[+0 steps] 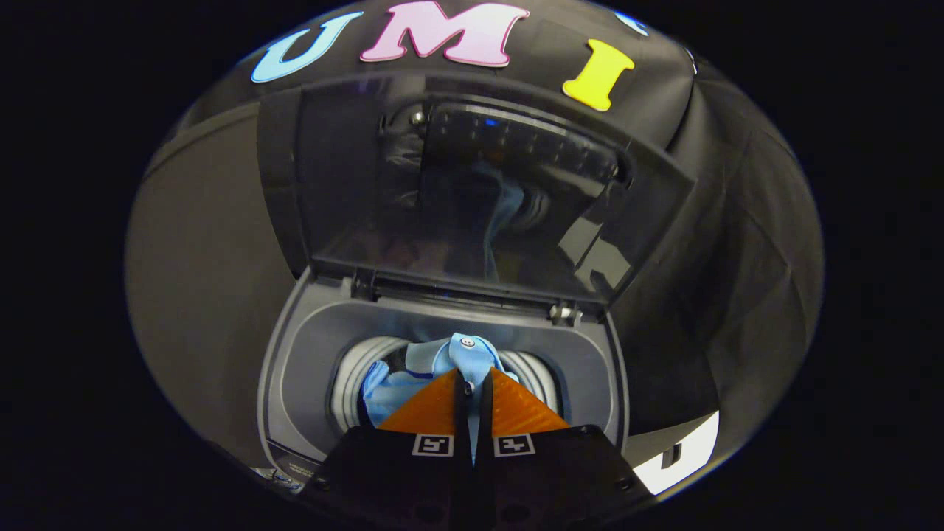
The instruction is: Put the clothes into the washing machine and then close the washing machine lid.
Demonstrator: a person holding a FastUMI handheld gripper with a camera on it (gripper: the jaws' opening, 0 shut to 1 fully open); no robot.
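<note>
Holding a light-blue garment (472,352) pinched between its nearly closed fingers, your gripper (473,383) points down over the washing machine (295,383). The cloth hangs just ahead of the fingertips, directly above the round drum opening (354,383), its bulk draping left into the drum. The drop is straight down, so releasing here should land it inside. Beyond, the glass lid (472,192) stands raised on its rear hinges (564,313), not yet closed; dark booth cloth surrounds the machine.
</note>
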